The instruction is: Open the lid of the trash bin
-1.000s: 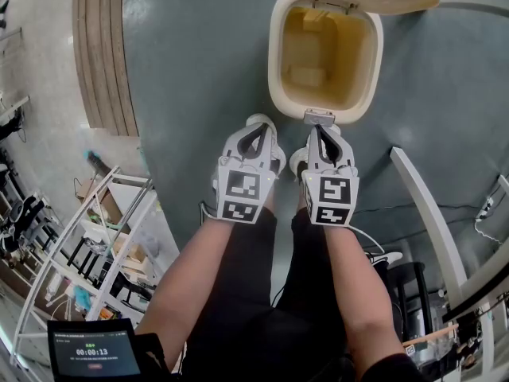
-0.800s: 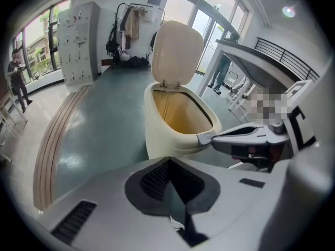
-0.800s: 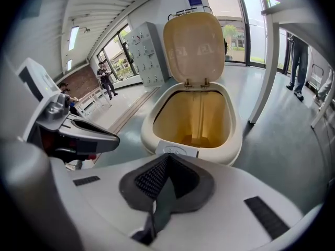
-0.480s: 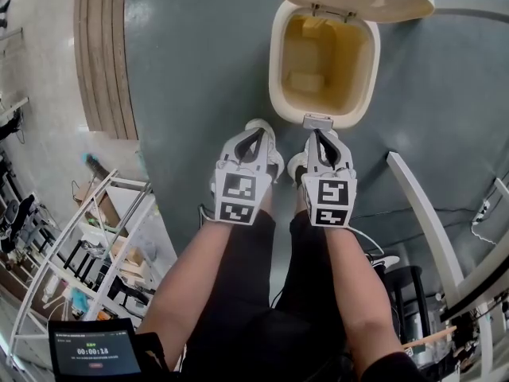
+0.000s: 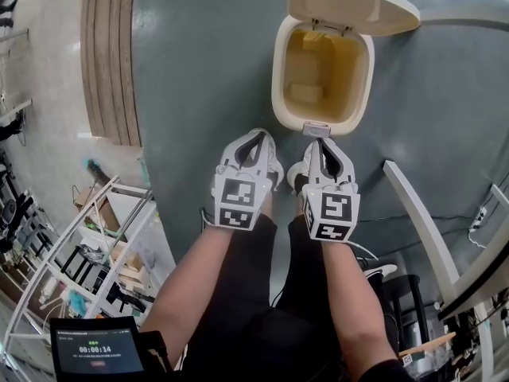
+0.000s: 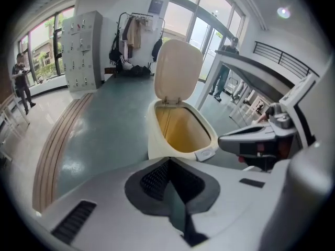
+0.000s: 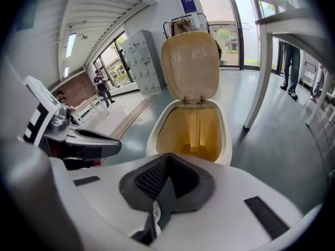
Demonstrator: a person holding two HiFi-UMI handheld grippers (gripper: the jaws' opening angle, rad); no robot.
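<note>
Grey-green floor [image 5: 199, 70] carries the cream trash bin [image 5: 279, 78], its lid [image 5: 350, 6] tipped up and back. Just before its front rim hang the left gripper [image 5: 257, 133] and right gripper [image 5: 319, 140], side by side. Both have their jaws pressed together on nothing, the right nearest the bin's front tab [image 5: 316, 128].

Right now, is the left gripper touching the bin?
Apart. The head view shows a strip of bare floor between the left gripper and the bin. Its jaws are shut on nothing, and the lid is already up.
</note>
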